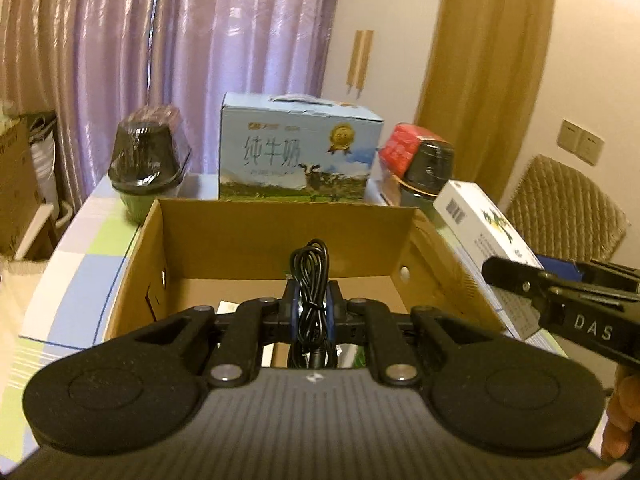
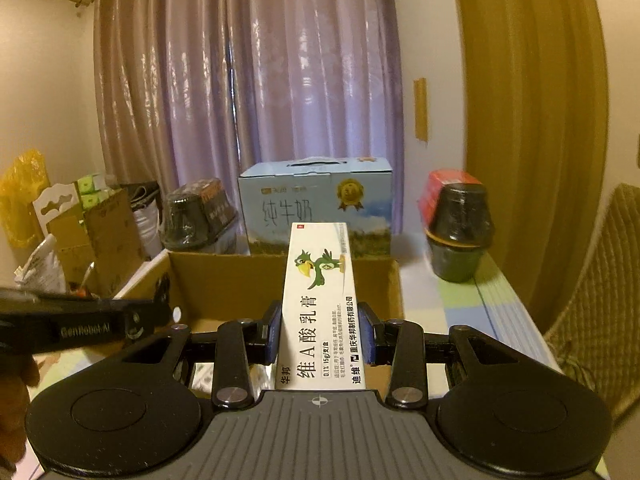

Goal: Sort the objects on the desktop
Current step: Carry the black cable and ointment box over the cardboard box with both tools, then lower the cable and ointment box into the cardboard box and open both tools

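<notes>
My left gripper (image 1: 311, 305) is shut on a coiled black cable (image 1: 310, 276), held above the open cardboard box (image 1: 280, 236). In the right wrist view, my right gripper (image 2: 320, 330) is shut on a long white ointment box (image 2: 320, 300) with a green bird printed on it, raised over the same cardboard box (image 2: 224, 280). The ointment box (image 1: 480, 220) and the right gripper's black body show at the right of the left wrist view. The left gripper's black body (image 2: 80, 326) crosses the left of the right wrist view. Some packets lie in the box bottom, mostly hidden.
Behind the cardboard box stands a blue milk carton (image 1: 298, 152). A dark wrapped cup (image 1: 146, 164) sits at the back left and a dark cup with a red pack (image 1: 420, 164) at the back right. A wicker chair (image 1: 568, 212) stands right of the checked table (image 1: 80, 276).
</notes>
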Motion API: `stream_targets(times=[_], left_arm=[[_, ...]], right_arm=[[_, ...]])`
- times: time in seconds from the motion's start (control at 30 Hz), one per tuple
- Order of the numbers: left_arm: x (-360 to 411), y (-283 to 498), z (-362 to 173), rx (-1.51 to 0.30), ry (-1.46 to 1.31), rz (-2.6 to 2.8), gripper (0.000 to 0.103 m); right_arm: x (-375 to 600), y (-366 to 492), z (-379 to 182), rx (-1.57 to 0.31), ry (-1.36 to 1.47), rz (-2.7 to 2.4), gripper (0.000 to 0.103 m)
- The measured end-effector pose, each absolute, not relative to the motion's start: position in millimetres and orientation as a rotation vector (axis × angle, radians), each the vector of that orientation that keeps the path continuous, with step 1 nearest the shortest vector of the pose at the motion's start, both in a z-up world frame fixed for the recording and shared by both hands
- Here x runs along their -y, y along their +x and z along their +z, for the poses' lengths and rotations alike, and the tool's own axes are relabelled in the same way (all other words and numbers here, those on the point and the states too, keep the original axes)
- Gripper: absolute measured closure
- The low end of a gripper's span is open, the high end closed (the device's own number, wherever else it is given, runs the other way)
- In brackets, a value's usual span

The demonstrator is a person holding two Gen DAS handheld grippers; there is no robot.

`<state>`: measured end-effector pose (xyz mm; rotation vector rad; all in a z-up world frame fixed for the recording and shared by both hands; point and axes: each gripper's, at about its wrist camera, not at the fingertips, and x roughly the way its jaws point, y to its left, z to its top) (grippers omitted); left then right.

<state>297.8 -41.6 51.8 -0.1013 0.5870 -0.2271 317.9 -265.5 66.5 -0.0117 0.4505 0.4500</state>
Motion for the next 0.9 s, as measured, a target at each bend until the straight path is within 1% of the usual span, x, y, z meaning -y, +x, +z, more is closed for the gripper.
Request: stream_targets(times=[0.23, 0.6, 0.63, 0.67, 0.7, 0.8, 0.87, 0.9], left_arm=[[38.0, 323.1, 39.5, -0.604, -0.122, -0.216, 0.093], [43.8, 342.2, 26.8, -0.620, -0.123, -0.223, 0.093], [42.4, 343.2, 26.7, -0.612, -0.135, -0.218, 0.084], [41.0, 344.4, 26.0, -0.615, -0.144, -0.215, 0.069], [39.7, 344.8, 25.5, -0.616, -0.151, -0.211, 0.067], [35.4, 345.1, 23.6, -0.628, -0.149, -0.201, 0.066], [32.6, 344.5, 23.1, -0.630, -0.148, -0.193, 0.058], [31.4, 344.3, 23.1, -0.630, -0.148, -0.192, 0.056]], right_arm=[[249.4, 352.9, 54.3, -0.489, -0.006, 0.466, 0.068], [244.6, 374.2, 39.9, -0.549, 0.029, 0.468, 0.068], [245.3, 375.3, 39.3, -0.553, 0.034, 0.467, 0.068], [245.9, 376.0, 38.9, -0.555, 0.036, 0.466, 0.068], [246.0, 375.9, 38.5, -0.557, 0.037, 0.465, 0.068], [246.3, 376.1, 37.3, -0.563, 0.044, 0.467, 0.068], [245.5, 376.1, 36.7, -0.568, 0.044, 0.464, 0.068], [245.1, 376.4, 36.4, -0.570, 0.045, 0.463, 0.068]])
